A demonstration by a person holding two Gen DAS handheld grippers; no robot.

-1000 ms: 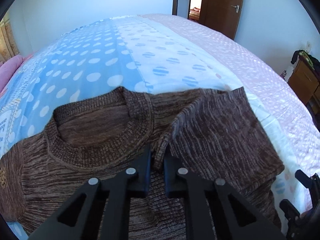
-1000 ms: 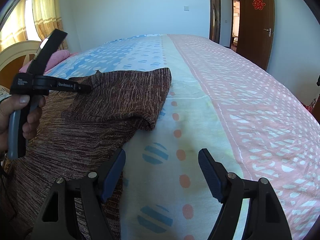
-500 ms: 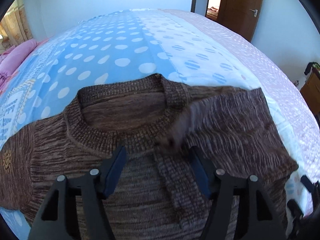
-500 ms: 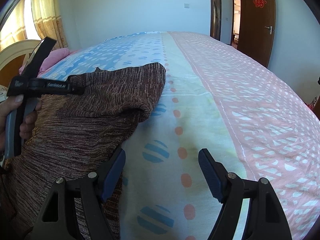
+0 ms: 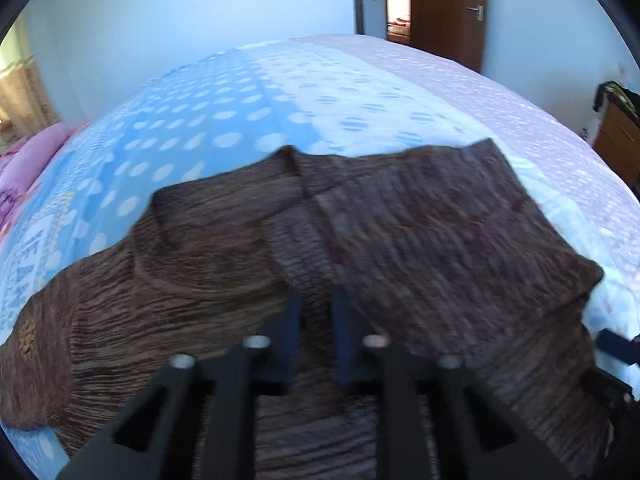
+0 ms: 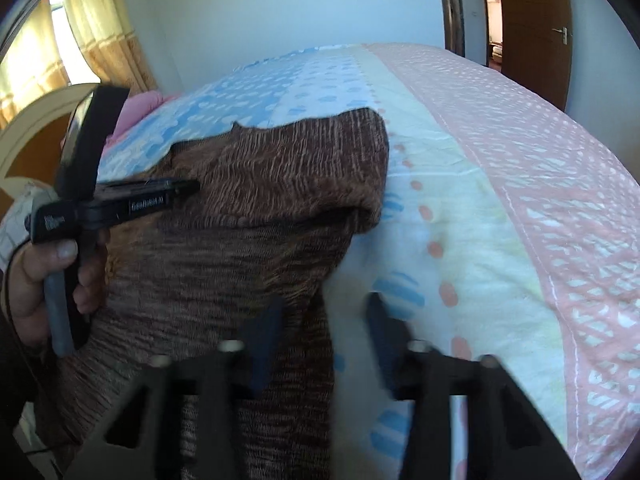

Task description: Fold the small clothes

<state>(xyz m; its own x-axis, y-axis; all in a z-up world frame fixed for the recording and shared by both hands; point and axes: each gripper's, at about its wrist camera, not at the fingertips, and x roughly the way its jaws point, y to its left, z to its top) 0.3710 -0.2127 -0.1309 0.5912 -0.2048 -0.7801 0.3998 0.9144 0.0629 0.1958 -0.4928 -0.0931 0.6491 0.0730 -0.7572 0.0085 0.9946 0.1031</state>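
Note:
A brown knit sweater (image 5: pixel 224 280) lies on the bed, its collar at the far left, its right sleeve (image 5: pixel 440 232) folded over the chest. My left gripper (image 5: pixel 316 312) hovers just above the chest with its jaws nearly shut and nothing between them. In the right wrist view the sweater (image 6: pixel 256 248) fills the left half, the folded sleeve (image 6: pixel 304 176) on top. The left gripper (image 6: pixel 188 187) shows there, held in a hand over the sweater. My right gripper (image 6: pixel 320 316) is open at the sweater's right edge, its left finger over the knit, holding nothing.
The bed carries a sheet (image 5: pixel 240 120) with blue dots at the left and a pink band (image 6: pixel 540 168) at the right. A pink pillow (image 5: pixel 28 160) lies far left. A wooden door (image 6: pixel 532 28) and a dresser (image 5: pixel 620 148) stand beyond the bed.
My left gripper let go of the sleeve, opened wide, then closed to a narrow gap. My right gripper moved left to the sweater's edge and narrowed a little.

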